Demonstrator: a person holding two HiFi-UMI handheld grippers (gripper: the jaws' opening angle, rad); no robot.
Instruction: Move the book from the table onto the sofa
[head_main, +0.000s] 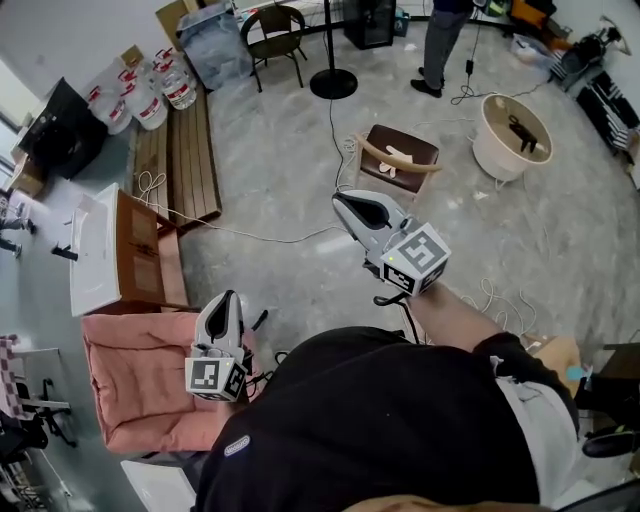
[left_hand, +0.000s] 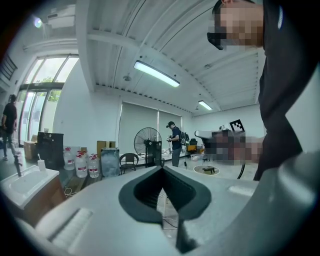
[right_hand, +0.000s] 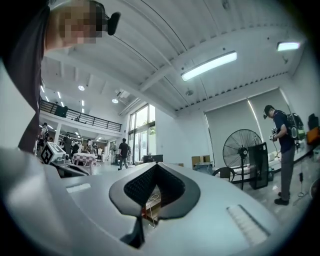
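Pink-cushioned sofa (head_main: 140, 385) is seen at lower left of the head view. The left gripper (head_main: 228, 297) is held over its right edge, and its fingers (left_hand: 142, 195) are pressed together with nothing between them. The right gripper (head_main: 341, 200) is held out over the grey floor (head_main: 280, 170), and its fingers (right_hand: 142, 187) are likewise closed on nothing. A small brown tabletop (head_main: 410, 140) carrying a curved wooden piece (head_main: 398, 155) is seen just beyond it. Book: cannot be made out in any view. Black-and-white square markers are carried on the left cube (head_main: 215, 376) and the right cube (head_main: 418, 258), with no lettering on them. Water jugs (head_main: 150, 95) with red-and-white labels are stacked at upper left beside a wooden bench (head_main: 185, 160); the label print is too small to be read. A small oval patch (head_main: 237, 446) is seen on the person's black shirt, and its text cannot be read. A wooden cabinet with a white sink top (head_main: 95, 250) stands just above the sofa. A round beige tub (head_main: 510, 135) sits at upper right. A pedestal fan (left_hand: 146, 140) and a standing person (left_hand: 175, 142) are seen in the left gripper view.
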